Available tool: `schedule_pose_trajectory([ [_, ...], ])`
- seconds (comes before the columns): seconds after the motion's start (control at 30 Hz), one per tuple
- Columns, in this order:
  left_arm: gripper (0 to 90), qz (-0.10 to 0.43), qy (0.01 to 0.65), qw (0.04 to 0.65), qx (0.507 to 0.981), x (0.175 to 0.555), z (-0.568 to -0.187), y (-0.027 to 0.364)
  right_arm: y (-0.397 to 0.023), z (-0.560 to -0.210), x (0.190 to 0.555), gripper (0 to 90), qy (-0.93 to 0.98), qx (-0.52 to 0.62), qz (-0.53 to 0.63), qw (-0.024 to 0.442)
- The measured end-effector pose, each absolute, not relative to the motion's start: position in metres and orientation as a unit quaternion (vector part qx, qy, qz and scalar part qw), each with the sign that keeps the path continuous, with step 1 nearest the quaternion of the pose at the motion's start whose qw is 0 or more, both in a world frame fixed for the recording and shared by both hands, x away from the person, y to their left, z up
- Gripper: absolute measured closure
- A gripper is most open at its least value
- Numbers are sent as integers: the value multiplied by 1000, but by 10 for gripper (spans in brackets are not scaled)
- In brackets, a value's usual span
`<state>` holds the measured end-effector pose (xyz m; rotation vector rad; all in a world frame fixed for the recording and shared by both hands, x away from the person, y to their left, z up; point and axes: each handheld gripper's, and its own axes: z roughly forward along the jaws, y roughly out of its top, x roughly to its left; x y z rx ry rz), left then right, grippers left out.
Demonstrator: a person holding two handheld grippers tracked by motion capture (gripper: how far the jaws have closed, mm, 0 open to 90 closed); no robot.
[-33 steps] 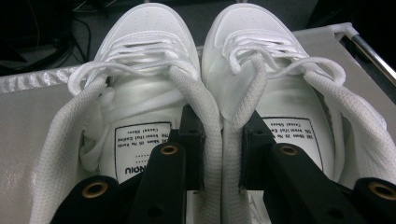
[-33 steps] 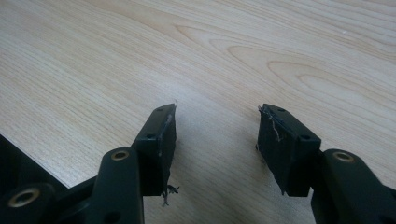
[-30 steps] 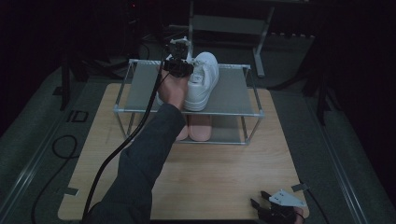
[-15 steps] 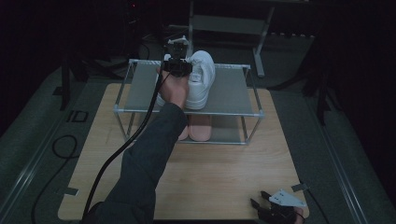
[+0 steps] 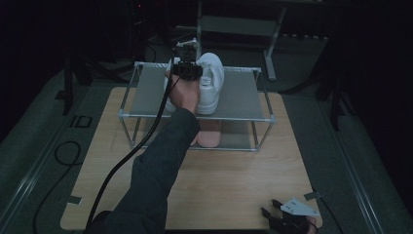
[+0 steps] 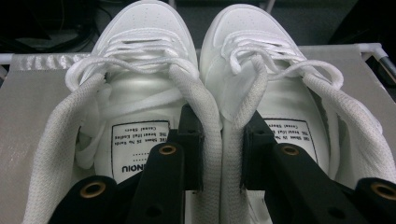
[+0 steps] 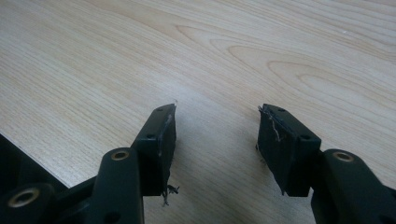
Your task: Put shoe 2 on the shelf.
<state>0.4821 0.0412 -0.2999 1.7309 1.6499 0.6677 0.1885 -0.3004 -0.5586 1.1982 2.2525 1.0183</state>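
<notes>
Easing slightly apart, your left gripper [image 6: 222,154] jaws are still pinching the touching inner collars of the white sneakers [image 6: 205,88] | pair is sitting on the rack's top shelf [image 5: 243,97] | your right gripper [image 7: 217,140] is resting spread over the wooden table [image 7: 140,46].

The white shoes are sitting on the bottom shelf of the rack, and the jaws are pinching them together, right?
Not quite. The white shoes sit on the top shelf of the rack, as the high view shows. The left gripper does pinch their inner sides together.
</notes>
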Motion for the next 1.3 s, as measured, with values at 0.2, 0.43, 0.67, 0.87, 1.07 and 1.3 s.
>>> schedule_pose_trajectory([
  [0.2,728,246,637,323,656,483,-298,39,-300,-559,188,460,804,427,363,196],
  [0.43,723,243,647,326,645,482,-301,34,-300,-558,188,461,805,427,363,196],
  [0.67,710,239,646,328,647,482,-303,33,-300,-558,188,461,805,426,363,195],
  [0.87,674,250,636,321,656,481,-305,29,-300,-558,188,461,805,426,363,195],
  [1.07,602,251,629,321,662,481,-306,30,-299,-558,188,461,806,425,363,195],
  [1.3,487,246,607,336,677,476,-306,37,-299,-558,188,461,806,425,363,195],
])
